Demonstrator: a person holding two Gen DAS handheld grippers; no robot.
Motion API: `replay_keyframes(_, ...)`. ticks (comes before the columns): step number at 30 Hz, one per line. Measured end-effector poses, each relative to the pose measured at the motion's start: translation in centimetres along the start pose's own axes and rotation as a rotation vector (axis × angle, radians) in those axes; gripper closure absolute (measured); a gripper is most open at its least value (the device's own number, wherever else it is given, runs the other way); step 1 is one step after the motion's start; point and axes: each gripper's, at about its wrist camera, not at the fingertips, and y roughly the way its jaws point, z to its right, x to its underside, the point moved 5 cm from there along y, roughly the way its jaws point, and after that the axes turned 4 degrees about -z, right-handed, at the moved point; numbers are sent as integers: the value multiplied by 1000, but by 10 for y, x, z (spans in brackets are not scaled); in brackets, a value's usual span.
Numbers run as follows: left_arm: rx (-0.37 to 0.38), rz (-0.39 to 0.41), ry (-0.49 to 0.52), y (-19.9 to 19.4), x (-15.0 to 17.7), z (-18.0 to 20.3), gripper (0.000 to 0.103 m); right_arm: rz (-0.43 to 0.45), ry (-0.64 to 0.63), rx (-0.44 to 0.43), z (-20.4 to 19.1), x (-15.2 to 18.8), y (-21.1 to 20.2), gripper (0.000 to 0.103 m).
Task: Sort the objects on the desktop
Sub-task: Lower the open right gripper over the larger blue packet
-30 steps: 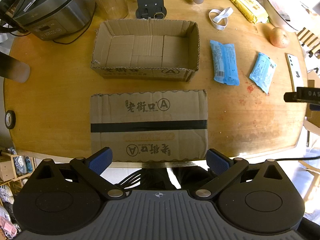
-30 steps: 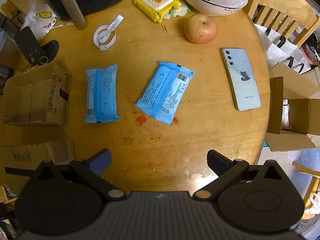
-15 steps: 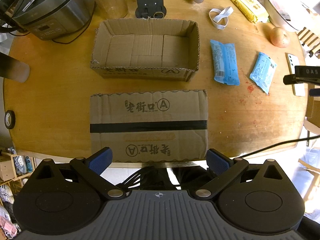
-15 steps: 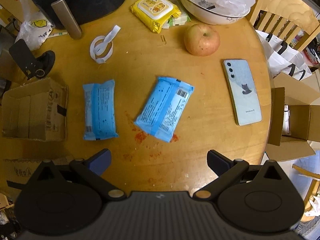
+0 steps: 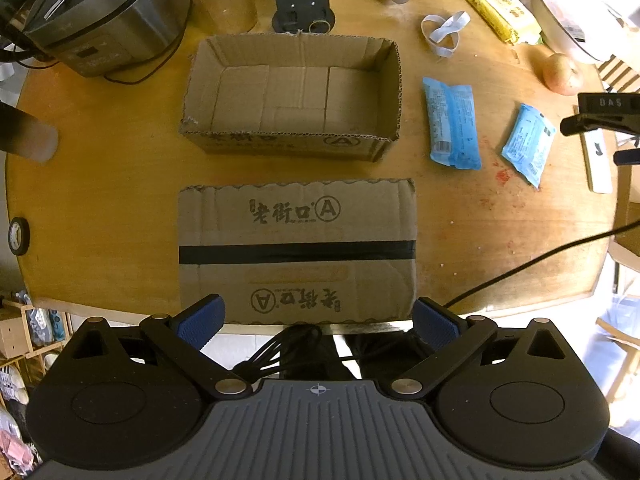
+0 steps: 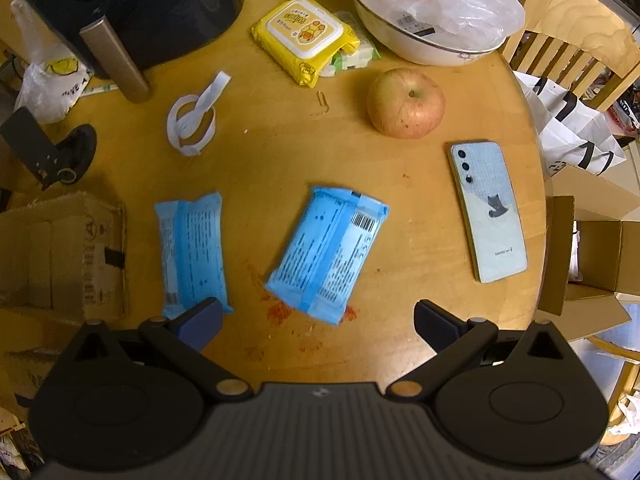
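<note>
left gripper (image 5: 318, 320): jaws spread wide, nothing between them, held over the near edge of the desk (image 5: 100, 184).
flat carton (image 5: 296, 248): lies at the near edge of the desk just ahead of the left gripper, printed side up, a black tape strip across its middle.
open box (image 5: 294, 96): stands just beyond the flat carton, toward the middle of the desk, nothing visible inside.
right gripper (image 6: 318, 320): jaws spread wide, holding nothing, above the near right part of the desk; its left finger (image 6: 200, 322) overlaps the near end of the left blue pack in the right wrist view, contact cannot be told.
left blue pack (image 6: 192, 254): flat on the desk just right of the open box, long side running near to far.
tilted blue pack (image 6: 328, 254): flat on the desk to the right of the first pack, apart from it, turned at an angle, barcode at its far end, red smears on the wood at its near end.
phone (image 6: 486, 210): face down near the right edge of the desk.
apple (image 6: 406, 102): beyond the phone, toward the far right edge.
white band (image 6: 194, 122): looped, beyond the left blue pack.
yellow wipes pack (image 6: 304, 38): near the far edge, beside a white bowl (image 6: 420, 50).
rice cooker (image 5: 100, 12): far left corner of the desk.
</note>
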Motion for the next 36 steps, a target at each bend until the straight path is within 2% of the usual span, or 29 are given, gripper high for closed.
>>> replay_keyframes(22, -3, -22, -13, 3, 6, -6, 0, 41, 38, 9, 2, -47, 10, 0)
replay_keyframes(28, -2, -24, -16, 4, 6, -7, 0, 16, 100, 9, 5, -43, 18, 0)
replay_keyframes(36, -6, -35, -8, 7, 9, -5, 0, -11, 267, -17, 15, -38, 33, 0)
